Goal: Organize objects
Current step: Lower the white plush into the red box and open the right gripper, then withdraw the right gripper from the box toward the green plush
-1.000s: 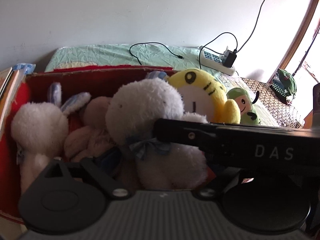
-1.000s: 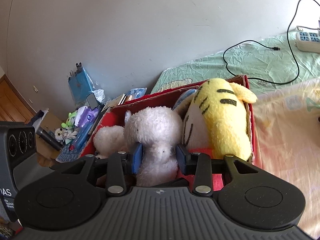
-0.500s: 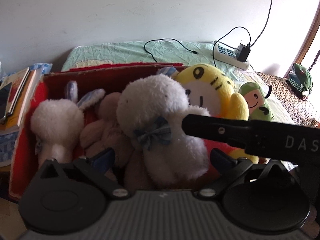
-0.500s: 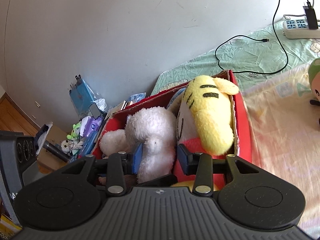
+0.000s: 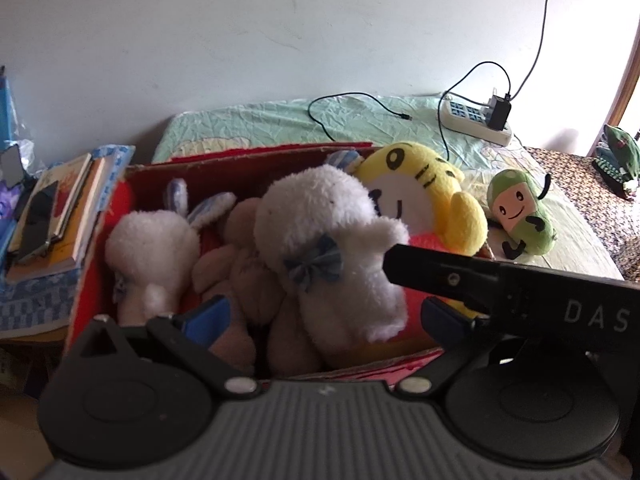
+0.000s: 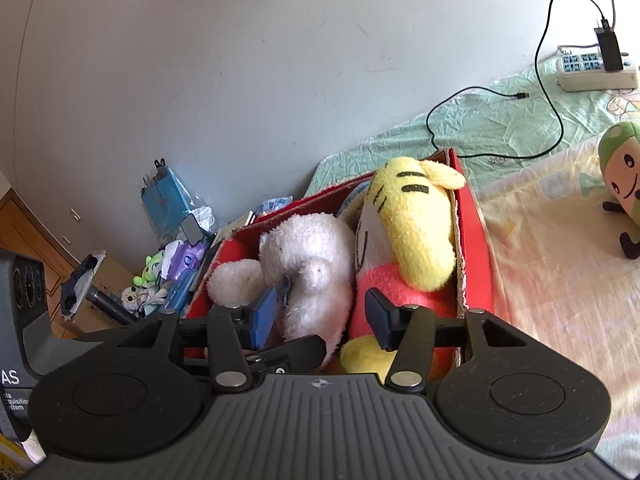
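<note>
A red cardboard box [image 5: 248,156] on the bed holds several plush toys: a white one with a blue bow [image 5: 320,232], a beige one [image 5: 236,256], a white rabbit [image 5: 152,248] and a yellow tiger [image 5: 420,184]. A green plush [image 5: 520,216] lies on the sheet to the right of the box. My left gripper [image 5: 326,316] stands open at the box's near edge, holding nothing. The right gripper's black body [image 5: 500,284] crosses in front of it. In the right wrist view my right gripper [image 6: 322,316] is open just short of the white plush [image 6: 312,256] and the tiger [image 6: 412,224].
A power strip [image 5: 476,120] with a black cable lies on the green sheet by the wall. A stack of books [image 5: 60,216] sits left of the box. Small toys and clutter [image 6: 168,268] fill the floor corner beyond the box [image 6: 476,232]. The green plush [image 6: 620,168] shows at the right edge.
Both grippers have drawn back and up from the box, so the plush toys look smaller. The green plush has come into the right wrist view. The right jaws stand slightly wider.
</note>
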A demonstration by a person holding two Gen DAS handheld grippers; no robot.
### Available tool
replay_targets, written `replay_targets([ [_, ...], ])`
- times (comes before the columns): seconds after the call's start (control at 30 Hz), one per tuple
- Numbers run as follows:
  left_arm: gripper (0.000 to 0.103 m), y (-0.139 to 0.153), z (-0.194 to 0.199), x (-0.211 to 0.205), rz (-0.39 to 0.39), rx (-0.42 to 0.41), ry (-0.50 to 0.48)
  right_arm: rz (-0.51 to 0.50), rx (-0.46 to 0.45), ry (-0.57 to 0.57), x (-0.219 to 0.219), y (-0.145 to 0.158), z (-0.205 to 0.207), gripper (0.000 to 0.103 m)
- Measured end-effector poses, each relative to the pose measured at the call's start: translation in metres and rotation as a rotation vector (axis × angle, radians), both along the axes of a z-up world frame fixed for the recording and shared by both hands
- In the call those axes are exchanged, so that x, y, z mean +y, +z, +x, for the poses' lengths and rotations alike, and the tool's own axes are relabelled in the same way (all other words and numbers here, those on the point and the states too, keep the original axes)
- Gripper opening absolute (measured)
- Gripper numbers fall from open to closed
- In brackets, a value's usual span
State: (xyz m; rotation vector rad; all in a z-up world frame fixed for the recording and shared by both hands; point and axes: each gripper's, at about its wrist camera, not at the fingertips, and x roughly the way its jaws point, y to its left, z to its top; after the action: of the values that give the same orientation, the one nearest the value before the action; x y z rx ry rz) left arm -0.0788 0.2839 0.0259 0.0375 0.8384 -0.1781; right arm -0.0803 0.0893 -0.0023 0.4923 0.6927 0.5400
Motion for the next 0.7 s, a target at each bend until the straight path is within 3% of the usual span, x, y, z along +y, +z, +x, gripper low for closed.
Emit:
replay_targets([
  [0.27, 0.101, 0.011, -0.017, -0.001, 0.048, -0.02, 0.044, -0.005, -0.049, 0.006, 0.004, 0.011, -0.018, 0.054],
  [0.7, 0.101, -0.001, -0.042, 0.013, 0.07, 0.052, 0.116, -0.003, -0.039, 0.063, 0.023, 0.007, -0.039, 0.055],
])
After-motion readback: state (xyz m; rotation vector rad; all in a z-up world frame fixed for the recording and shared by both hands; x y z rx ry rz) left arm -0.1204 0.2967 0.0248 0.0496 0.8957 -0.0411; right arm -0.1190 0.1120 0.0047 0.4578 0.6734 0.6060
